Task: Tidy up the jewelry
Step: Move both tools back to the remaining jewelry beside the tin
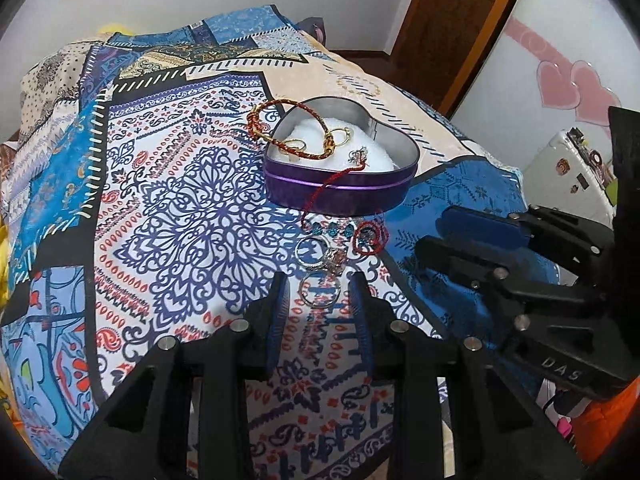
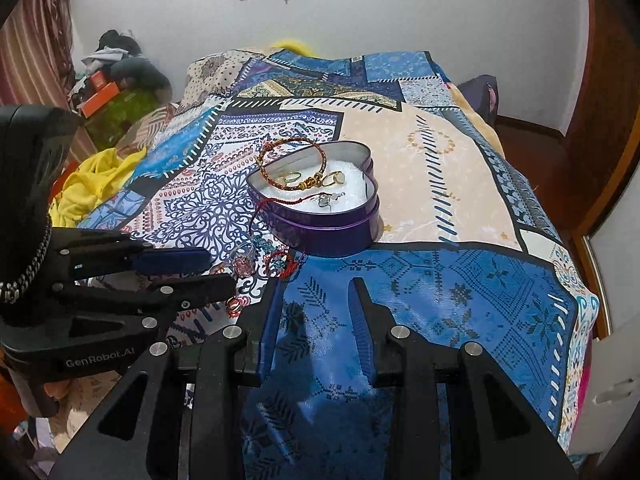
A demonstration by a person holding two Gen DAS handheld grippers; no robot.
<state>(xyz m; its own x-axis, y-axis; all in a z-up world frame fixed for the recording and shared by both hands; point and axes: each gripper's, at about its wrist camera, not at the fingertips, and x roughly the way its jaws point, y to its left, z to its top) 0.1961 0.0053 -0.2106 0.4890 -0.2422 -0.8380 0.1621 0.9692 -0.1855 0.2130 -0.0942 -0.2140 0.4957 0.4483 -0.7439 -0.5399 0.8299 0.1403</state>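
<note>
A purple heart-shaped tin (image 1: 340, 192) (image 2: 320, 228) with white padding holds a red-gold braided bracelet (image 1: 280, 128) (image 2: 280, 164) leaning over its rim, gold rings and a small silver charm. A red cord (image 1: 320, 200) hangs over its front wall. On the cloth before it lie silver rings (image 1: 320, 286), a pink-stone ring (image 1: 334, 258) (image 2: 242, 258) and a red-teal bead bracelet (image 1: 366, 236) (image 2: 280, 260). My left gripper (image 1: 320, 292) is open, its fingers on either side of the nearest silver ring. My right gripper (image 2: 316, 300) is open and empty over the blue patch.
The patterned patchwork cloth (image 1: 180, 200) (image 2: 440, 184) covers a bed. A wooden door (image 1: 452, 32) and a white cabinet with pink hearts (image 1: 560, 80) stand at the right. Yellow cloth (image 2: 88, 184) and piled clutter (image 2: 112, 76) lie at the left.
</note>
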